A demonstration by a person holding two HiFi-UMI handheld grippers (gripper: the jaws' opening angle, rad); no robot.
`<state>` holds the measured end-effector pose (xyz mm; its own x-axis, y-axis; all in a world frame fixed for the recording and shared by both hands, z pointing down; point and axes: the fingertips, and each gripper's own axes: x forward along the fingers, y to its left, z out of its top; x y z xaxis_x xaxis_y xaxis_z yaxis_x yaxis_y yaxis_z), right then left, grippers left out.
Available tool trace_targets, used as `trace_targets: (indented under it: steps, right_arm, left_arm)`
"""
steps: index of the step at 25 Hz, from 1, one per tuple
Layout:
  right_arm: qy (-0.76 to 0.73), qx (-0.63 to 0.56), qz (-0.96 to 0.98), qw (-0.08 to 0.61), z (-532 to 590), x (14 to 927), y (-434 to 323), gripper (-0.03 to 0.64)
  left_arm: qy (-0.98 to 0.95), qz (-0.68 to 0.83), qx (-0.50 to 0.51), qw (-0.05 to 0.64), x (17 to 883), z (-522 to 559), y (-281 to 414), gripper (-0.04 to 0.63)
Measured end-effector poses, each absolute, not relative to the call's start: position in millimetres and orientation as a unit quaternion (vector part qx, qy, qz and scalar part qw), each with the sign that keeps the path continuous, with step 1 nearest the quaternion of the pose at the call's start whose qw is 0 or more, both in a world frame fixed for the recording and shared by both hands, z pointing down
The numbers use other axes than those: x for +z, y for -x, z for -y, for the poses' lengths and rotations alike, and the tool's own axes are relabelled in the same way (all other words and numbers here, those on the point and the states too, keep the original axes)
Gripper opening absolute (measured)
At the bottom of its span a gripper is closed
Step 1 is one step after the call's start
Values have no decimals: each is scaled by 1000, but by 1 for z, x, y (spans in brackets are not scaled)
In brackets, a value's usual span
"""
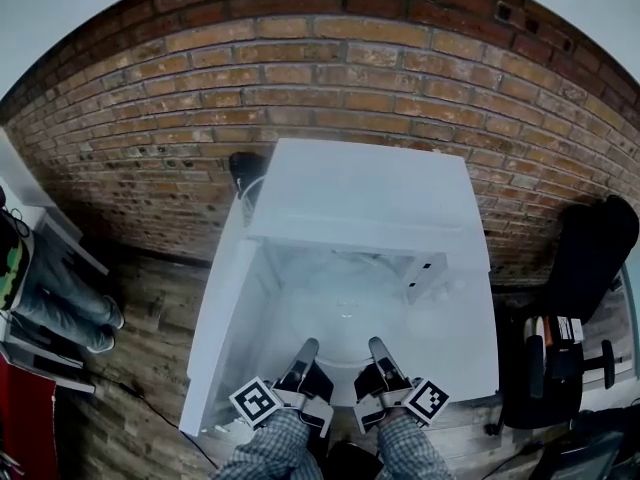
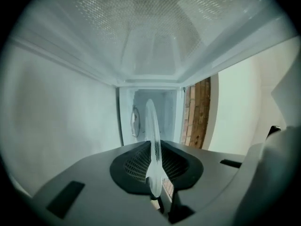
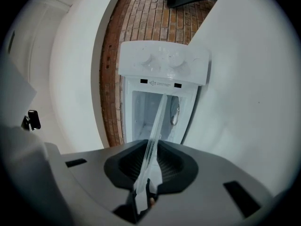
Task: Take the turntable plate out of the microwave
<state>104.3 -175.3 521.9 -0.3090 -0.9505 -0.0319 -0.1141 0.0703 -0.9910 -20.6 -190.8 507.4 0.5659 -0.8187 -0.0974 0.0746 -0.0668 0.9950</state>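
Fingers (image 2: 134,166) of the left gripper (image 1: 304,352) and right gripper (image 1: 378,348) pinch narrowly on the glass turntable plate (image 1: 345,303) at its near rim, at the mouth of the open microwave (image 1: 360,198). Both hands should draw it out level and together, clear of the doorframe.

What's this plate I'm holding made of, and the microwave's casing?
The turntable plate looks like clear glass, smooth and glossy: the white behind shows through it, and its rim is translucent edge-on in both gripper views. The microwave casing is white, smooth and satin. It could be painted metal or plastic; the look leaves that open.
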Motion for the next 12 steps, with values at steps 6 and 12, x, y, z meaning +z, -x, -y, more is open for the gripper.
trace_targets:
  steps: [6,12]
  right_arm:
    - [418,-520,-637,386,132,511,-109,58]
    - [411,-508,-654,381,90,497,-118,58]
  left_arm:
    - [-635,290,-390,600,499,142,17,44]
    - [-639,280,-412,587,487,98,10,44]
